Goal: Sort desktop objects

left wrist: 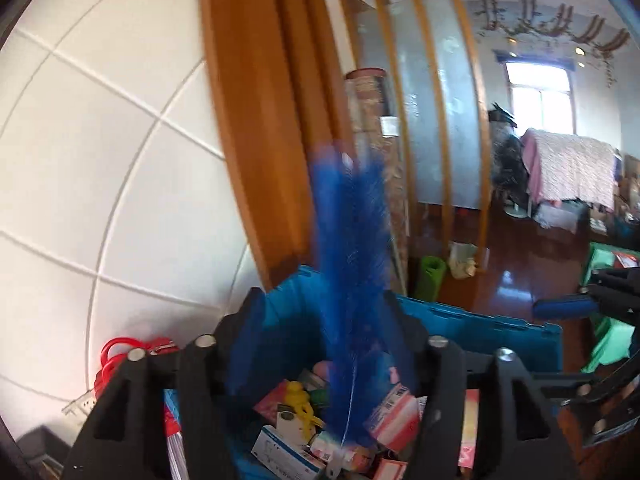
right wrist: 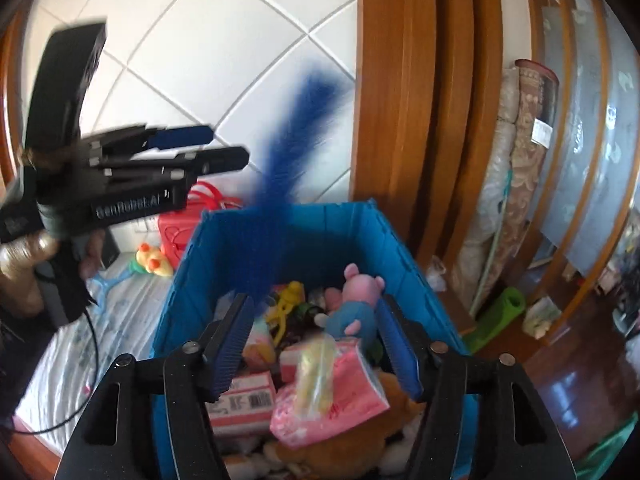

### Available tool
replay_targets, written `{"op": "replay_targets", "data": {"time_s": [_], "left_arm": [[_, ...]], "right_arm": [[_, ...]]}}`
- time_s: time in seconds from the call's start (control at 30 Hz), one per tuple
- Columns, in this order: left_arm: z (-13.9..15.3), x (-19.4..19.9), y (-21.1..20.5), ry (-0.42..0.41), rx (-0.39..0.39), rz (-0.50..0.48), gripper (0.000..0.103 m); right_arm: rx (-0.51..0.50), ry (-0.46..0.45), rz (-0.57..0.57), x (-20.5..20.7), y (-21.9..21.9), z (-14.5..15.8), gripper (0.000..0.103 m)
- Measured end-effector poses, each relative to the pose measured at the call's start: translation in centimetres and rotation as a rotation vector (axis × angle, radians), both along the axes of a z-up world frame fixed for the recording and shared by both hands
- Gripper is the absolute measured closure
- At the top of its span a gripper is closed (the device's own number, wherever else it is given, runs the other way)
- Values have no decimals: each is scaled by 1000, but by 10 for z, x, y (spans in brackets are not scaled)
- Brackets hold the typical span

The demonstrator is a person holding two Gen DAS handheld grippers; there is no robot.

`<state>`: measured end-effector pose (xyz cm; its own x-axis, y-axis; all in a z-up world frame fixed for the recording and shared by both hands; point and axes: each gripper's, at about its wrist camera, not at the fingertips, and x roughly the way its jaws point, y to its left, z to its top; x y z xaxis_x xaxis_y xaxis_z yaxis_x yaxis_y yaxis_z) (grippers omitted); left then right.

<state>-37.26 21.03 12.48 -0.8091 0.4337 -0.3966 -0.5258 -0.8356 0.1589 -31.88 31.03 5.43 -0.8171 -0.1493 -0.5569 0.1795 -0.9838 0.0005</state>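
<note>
A long blue feather (left wrist: pixel 352 264) stands blurred between the open fingers of my left gripper (left wrist: pixel 324 320), its quill down among the items in the blue crate (left wrist: pixel 480 320). In the right wrist view the feather (right wrist: pixel 288 168) rises at the crate's (right wrist: pixel 276 248) far left wall. My right gripper (right wrist: pixel 316 320) is open and empty above the crate. The left gripper (right wrist: pixel 224 148) shows there at upper left, apart from the feather, jaws parted. The crate holds a pink pig plush (right wrist: pixel 356 300), a pink packet (right wrist: pixel 332 400), a yellow figure (right wrist: pixel 288 300) and small boxes (left wrist: pixel 288 452).
A red basket (right wrist: pixel 180 228) and a yellow toy (right wrist: pixel 152 260) lie on the bed sheet (right wrist: pixel 80 340) left of the crate. A wooden door frame (right wrist: pixel 400 100) stands behind it. Rolled mats (right wrist: pixel 512 184) and a green roll (right wrist: pixel 500 316) are on the right.
</note>
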Motion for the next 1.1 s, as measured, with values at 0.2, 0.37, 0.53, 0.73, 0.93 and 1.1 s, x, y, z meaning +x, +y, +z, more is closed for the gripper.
{"op": "replay_targets", "data": {"time_s": [0.2,0.37,0.53,0.73,0.93,1.1], "left_arm": [[-23,23,-20,90,-6,106,34],[-55,61,-32,143,-76,220,34],[-88,90,-55,128,-149,286,34],[-93,127,-94,133,-166,332,34],[-92,160,-141,151,-169,351,29],[-97,193,-173,191,-143,353,14]], "right_arm": [[-59,48,-25,17,3,-10,12],[-5,48,-28,38,-27,-32,2],[39,-17,-43,44,-46,-61,2],[2,-49,-96,68,-62,-73,2],[-14,-21,-145,107,-97,-60,2],[-6,-4,-172,145,-130,-57,1]]}}
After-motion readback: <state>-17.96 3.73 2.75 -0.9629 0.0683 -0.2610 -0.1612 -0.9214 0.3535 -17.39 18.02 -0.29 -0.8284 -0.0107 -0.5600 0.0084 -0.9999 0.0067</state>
